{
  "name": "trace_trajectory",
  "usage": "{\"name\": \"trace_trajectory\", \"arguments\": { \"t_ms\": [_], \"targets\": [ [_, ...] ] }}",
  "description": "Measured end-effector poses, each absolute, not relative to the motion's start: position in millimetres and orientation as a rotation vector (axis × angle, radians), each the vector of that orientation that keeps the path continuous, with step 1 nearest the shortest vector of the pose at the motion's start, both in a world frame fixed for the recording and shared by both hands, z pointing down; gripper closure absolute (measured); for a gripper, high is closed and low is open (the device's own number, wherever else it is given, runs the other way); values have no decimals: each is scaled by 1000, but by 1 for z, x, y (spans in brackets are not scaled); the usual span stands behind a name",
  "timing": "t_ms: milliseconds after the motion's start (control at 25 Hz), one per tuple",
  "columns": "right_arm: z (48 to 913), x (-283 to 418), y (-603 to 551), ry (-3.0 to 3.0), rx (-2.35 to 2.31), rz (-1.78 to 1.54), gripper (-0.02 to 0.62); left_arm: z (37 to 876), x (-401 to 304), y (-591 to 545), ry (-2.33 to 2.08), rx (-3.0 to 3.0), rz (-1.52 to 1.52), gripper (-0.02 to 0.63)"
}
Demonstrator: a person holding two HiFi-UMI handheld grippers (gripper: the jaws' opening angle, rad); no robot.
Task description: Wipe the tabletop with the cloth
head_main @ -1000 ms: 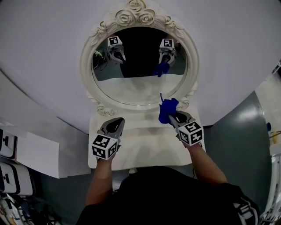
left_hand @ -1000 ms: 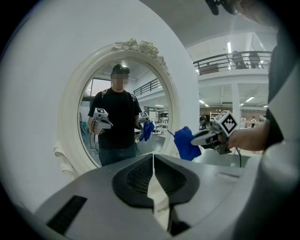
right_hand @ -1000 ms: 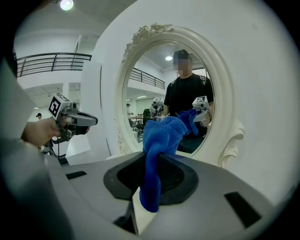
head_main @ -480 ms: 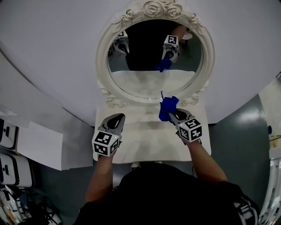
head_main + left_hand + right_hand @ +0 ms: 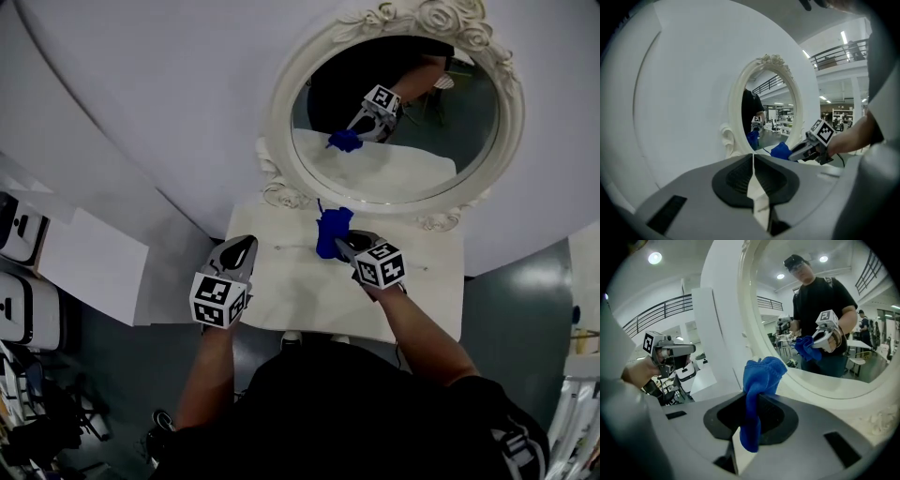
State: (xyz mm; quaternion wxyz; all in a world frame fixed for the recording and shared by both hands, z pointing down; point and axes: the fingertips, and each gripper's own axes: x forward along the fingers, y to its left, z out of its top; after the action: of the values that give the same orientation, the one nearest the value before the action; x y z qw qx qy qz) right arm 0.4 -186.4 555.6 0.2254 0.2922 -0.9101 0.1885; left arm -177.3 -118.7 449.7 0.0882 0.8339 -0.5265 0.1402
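A blue cloth bunches out of my right gripper, which is shut on it above the white tabletop just in front of the mirror. In the right gripper view the cloth hangs down between the closed jaws. My left gripper hovers at the table's left edge, jaws shut with nothing between them; its own view shows the pads pressed together. From the left gripper view the cloth and the right gripper appear ahead to the right.
An oval mirror in an ornate white frame stands at the table's back against a white wall and reflects the cloth and gripper. White cabinets stand to the left. Grey floor lies to the right.
The head view has swung so the table and mirror now sit further right. My right gripper with the cloth has moved left along the table's back; the left gripper stays near the left edge.
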Motion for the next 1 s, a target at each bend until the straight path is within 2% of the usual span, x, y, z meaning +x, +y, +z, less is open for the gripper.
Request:
{"name": "trace_trajectory", "arguments": {
  "t_ms": [560, 1000],
  "targets": [
    [670, -162, -159, -2407, 455, 610, 536, 492, -284, -80, -1708, 2293, 460, 586],
    [746, -245, -130, -2321, 288, 717, 535, 514, -327, -65, -1728, 2239, 464, 586]
  ]
}}
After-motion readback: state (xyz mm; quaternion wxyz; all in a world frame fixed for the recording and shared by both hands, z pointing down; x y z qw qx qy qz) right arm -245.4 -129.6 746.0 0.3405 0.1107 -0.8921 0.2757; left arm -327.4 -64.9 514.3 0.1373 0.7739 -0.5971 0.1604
